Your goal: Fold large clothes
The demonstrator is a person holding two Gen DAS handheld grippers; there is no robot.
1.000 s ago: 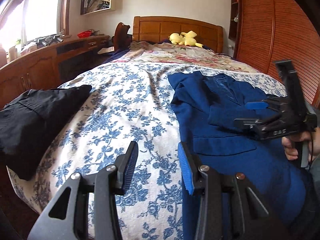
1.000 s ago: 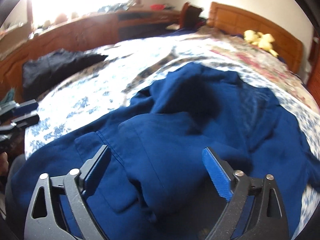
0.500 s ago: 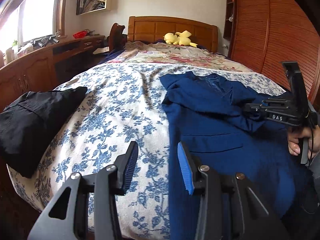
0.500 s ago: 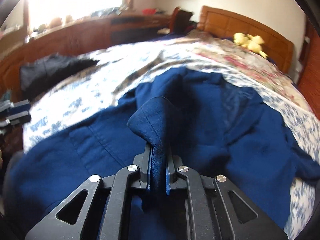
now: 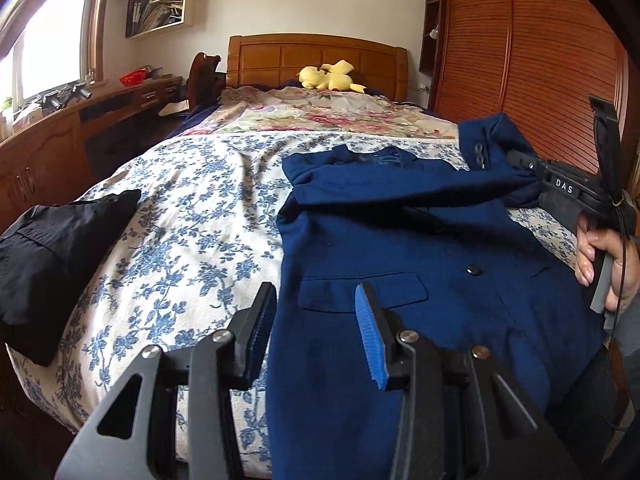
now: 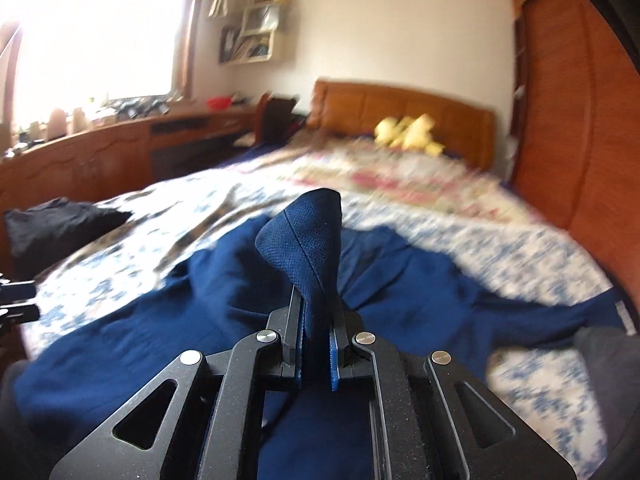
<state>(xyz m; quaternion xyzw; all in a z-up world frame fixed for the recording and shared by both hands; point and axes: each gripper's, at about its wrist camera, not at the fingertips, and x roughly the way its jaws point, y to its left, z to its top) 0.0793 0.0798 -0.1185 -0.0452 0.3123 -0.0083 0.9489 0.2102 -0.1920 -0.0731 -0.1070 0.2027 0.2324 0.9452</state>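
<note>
1. Dark blue woven suit jacket point(image 5: 400, 240) lies front-up on the blue-flowered white bedspread point(image 5: 180, 220), its hem at the near edge, beside the left gripper point(image 5: 316, 320), whose fingers stand apart, holding nothing.
2. The right gripper point(image 6: 316, 344) has its fingers clamped on the cuff end of the sleeve point(image 5: 488, 148), lifted clear of the bed.
3. Folding looks barely begun: the body lies flat, and sleeves and body remain to be folded.
4. Its long axis runs hem-near to collar-far, toward the wooden panelled headboard point(image 5: 316, 56).
5. A crumpled black garment point(image 5: 52, 256) lies well apart on the left.
</note>
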